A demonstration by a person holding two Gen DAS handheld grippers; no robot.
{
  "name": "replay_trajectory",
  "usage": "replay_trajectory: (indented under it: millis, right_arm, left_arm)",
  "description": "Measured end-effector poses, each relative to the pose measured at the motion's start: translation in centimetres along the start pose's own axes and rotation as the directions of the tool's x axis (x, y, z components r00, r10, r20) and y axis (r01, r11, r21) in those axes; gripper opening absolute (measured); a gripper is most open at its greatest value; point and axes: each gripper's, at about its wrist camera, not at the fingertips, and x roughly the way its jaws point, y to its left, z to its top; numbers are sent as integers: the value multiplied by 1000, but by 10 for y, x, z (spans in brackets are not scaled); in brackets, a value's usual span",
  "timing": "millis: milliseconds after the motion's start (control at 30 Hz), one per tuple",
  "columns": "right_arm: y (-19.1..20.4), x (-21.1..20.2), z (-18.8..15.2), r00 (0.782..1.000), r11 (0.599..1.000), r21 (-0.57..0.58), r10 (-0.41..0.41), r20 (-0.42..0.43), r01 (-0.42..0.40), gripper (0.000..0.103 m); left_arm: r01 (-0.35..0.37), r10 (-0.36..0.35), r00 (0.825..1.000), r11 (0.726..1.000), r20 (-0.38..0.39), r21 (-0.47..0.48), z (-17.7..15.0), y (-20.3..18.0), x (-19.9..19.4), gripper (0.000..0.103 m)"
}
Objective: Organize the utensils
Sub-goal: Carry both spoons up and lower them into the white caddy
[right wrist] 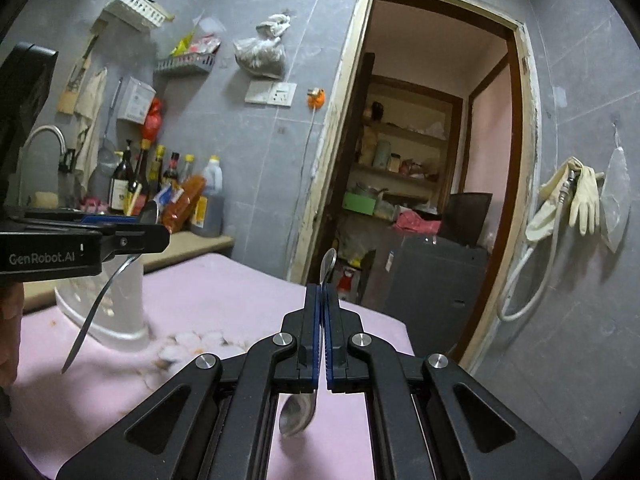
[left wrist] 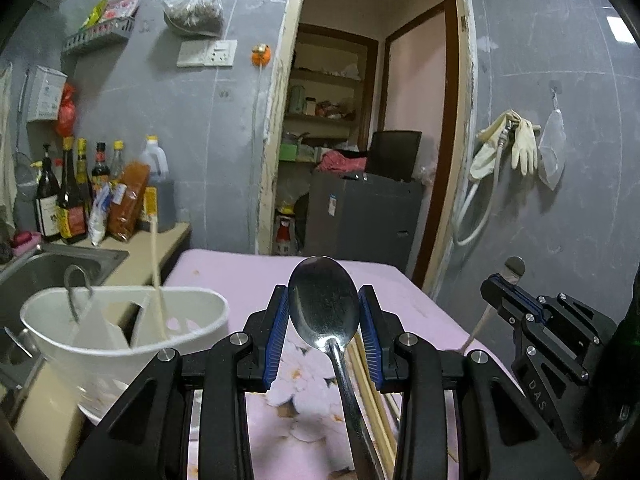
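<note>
Left gripper [left wrist: 324,320] raised above the pink-covered bench [left wrist: 240,276], jaws clamped on the bowl of a metal spoon [left wrist: 323,304]; bowl sits between the blue pads, handle hangs down toward the camera. From the right wrist view this spoon's handle slants down under the left gripper, tip clear of the cloth. Wooden chopsticks [left wrist: 372,384] lie on the bench below it. White utensil holder [left wrist: 124,324] stands at the bench's left edge beside the sink [left wrist: 60,264], one pale chopstick [left wrist: 156,268] upright inside. Right gripper [right wrist: 322,320] jaws pressed together on a second spoon [right wrist: 298,416], held edge-on; its bowl hangs below the jaws, handle end pokes up past the tips.
</note>
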Motion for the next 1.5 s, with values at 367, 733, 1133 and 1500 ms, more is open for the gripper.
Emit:
replay_trajectory:
  millis: [367,733,1133,1500]
  right_arm:
    - [22,14,61,985,982,87,168,42,-171,0]
    - [68,35,133,943,946,110,286,168,-306,0]
    - [125,81,122,921,918,82,382,79,-388,0]
    - [136,98,90,910,905,104,415,-7,-412,0]
  left_arm:
    - [-79,79,994,997,75,-12,39,50,-34,30]
    - [-237,244,962,969,125,-71,65,128,-47,30]
    - [-412,431,893,898,128,-154,41,174,-26,30]
    - [-467,487,865,870,120,-158,18,180,-8,30]
